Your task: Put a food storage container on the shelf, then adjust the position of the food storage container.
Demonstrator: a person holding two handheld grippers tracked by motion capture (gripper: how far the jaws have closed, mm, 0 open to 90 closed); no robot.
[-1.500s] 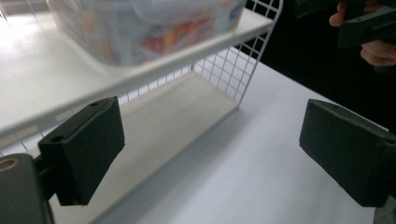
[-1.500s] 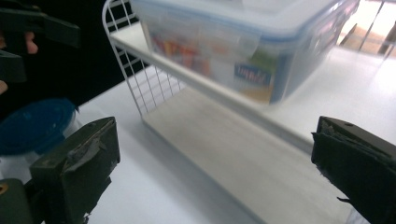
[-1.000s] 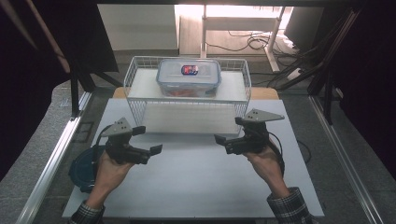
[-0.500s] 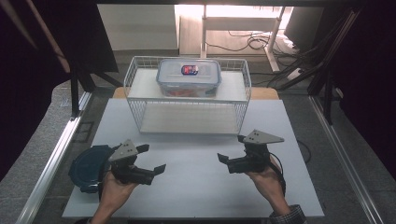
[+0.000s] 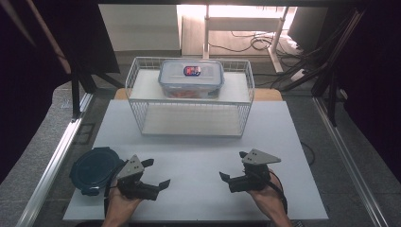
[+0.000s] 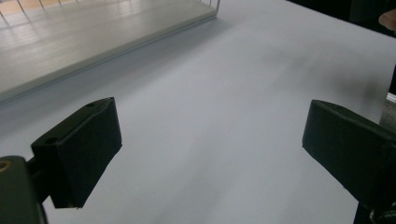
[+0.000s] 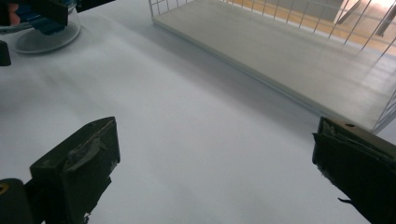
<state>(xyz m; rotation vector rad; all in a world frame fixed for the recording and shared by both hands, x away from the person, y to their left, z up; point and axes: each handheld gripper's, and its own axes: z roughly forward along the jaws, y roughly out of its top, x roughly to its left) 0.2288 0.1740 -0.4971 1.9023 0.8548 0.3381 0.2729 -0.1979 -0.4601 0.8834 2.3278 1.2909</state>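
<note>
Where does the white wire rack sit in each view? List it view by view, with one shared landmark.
High view: wire rack upper centre.
Left gripper view: its bottom board, top left.
Right gripper view: board and wires, top right.
Shared landmark: white table sheet before it.

Both tools have drawn back from the rack (image 5: 189, 101) toward the near edge of the desk (image 5: 198, 156). 1 second ago they hung just before the rack's front; now the left tool (image 5: 151, 175) and the right tool (image 5: 231, 168) sit well apart from it, jaws spread wide and empty. The left tool's retreat has uncovered the round dark lid (image 5: 94, 169), which lies farther from the rack's left front corner, beside that tool.
</note>
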